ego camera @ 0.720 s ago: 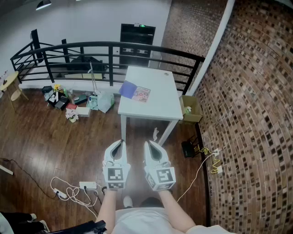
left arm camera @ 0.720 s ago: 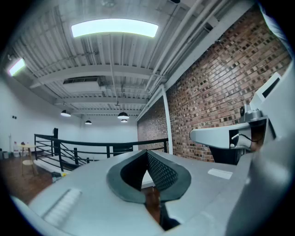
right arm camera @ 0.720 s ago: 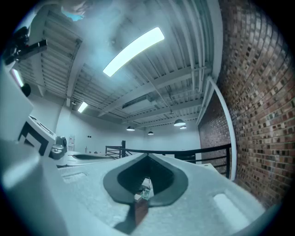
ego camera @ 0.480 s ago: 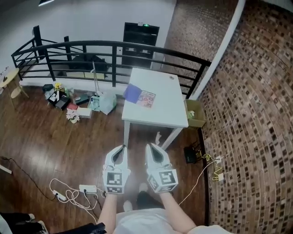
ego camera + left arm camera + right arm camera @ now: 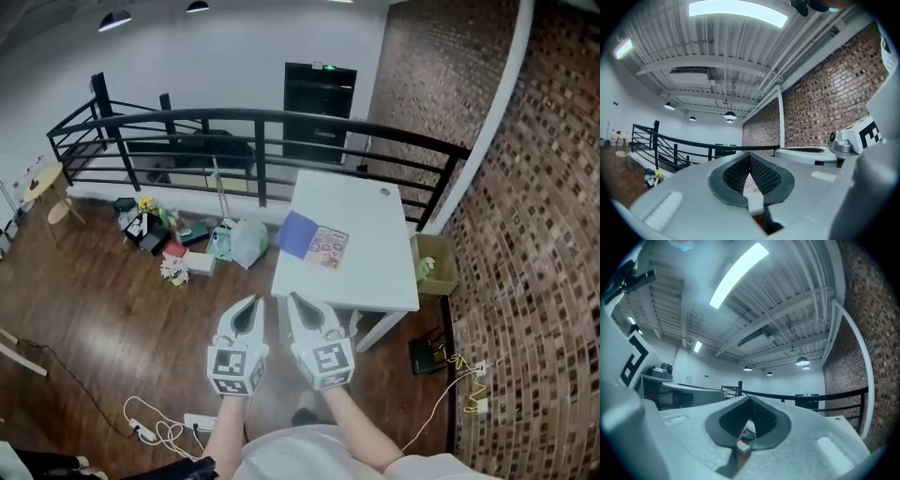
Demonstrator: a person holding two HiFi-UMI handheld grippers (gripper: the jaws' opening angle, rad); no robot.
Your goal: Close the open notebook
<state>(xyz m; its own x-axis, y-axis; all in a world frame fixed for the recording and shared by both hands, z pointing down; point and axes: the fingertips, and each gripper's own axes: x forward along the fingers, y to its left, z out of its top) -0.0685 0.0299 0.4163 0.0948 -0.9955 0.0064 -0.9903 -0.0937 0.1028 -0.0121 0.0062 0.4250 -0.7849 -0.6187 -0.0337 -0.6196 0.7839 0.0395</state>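
The open notebook [image 5: 315,240] lies flat on the white table [image 5: 375,267], close to its left edge, with a purple page on the left and a colourful page on the right. Both grippers are held level, side by side, short of the table's near edge and apart from the notebook. My left gripper [image 5: 250,303] is shut with nothing in it, its dark pads meeting at the tip in the left gripper view [image 5: 750,157]. My right gripper [image 5: 293,299] is also shut and empty [image 5: 750,400]. A sliver of the table shows through each gripper's jaws.
A black railing [image 5: 262,122] runs behind the table. Bags and clutter [image 5: 178,246] lie on the wooden floor at left. A cardboard box [image 5: 434,267] and a black case [image 5: 427,354] sit by the brick wall at right. Cables [image 5: 159,429] trail near my feet.
The table and notebook have come nearer and lower in the head view as the person steps toward them. Both grippers stay shut and side by side.
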